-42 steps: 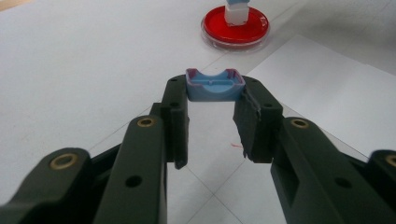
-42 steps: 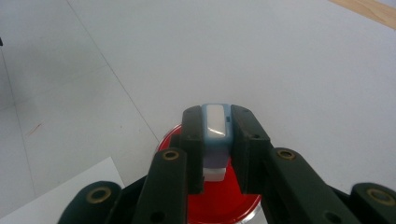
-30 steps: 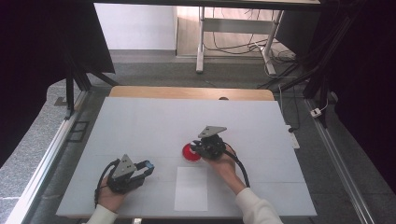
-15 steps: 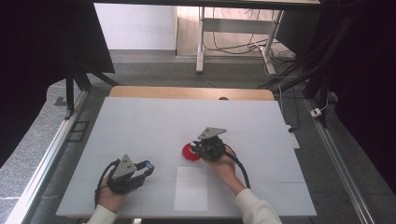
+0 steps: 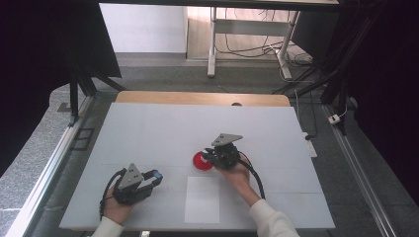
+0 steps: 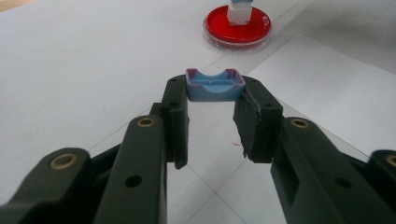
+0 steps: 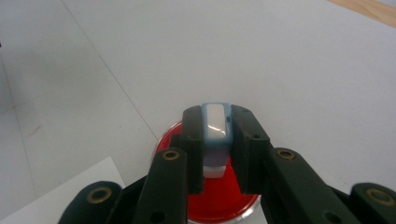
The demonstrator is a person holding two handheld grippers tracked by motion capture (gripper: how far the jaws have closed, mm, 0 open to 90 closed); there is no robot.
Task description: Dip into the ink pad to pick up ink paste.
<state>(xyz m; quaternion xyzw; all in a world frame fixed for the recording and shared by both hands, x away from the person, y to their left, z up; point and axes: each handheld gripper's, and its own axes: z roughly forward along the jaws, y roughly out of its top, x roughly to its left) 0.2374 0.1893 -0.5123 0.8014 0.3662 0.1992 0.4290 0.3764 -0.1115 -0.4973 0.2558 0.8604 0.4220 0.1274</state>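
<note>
Nothing has shifted since a second ago: both hands sit where they were, and the red dish (image 5: 201, 161) lies in the same spot on the table (image 5: 148, 128).

In the high view the left tongs (image 5: 157, 176) lie at about 7 o'clock on the table, the right tongs (image 5: 206, 156) near the centre, at the dish's 3 o'clock edge. A white paper sheet (image 5: 202, 199) lies at 6 o'clock of the dish.

The left gripper view shows what the high view cannot: the left tongs (image 6: 215, 93) are clamped on a small blue tray-like piece (image 6: 215, 86), held just off the table. The right gripper view shows the right tongs (image 7: 216, 128) closed on a pale blue-and-white block (image 7: 215, 126) standing over the dish (image 7: 205, 200).
</note>
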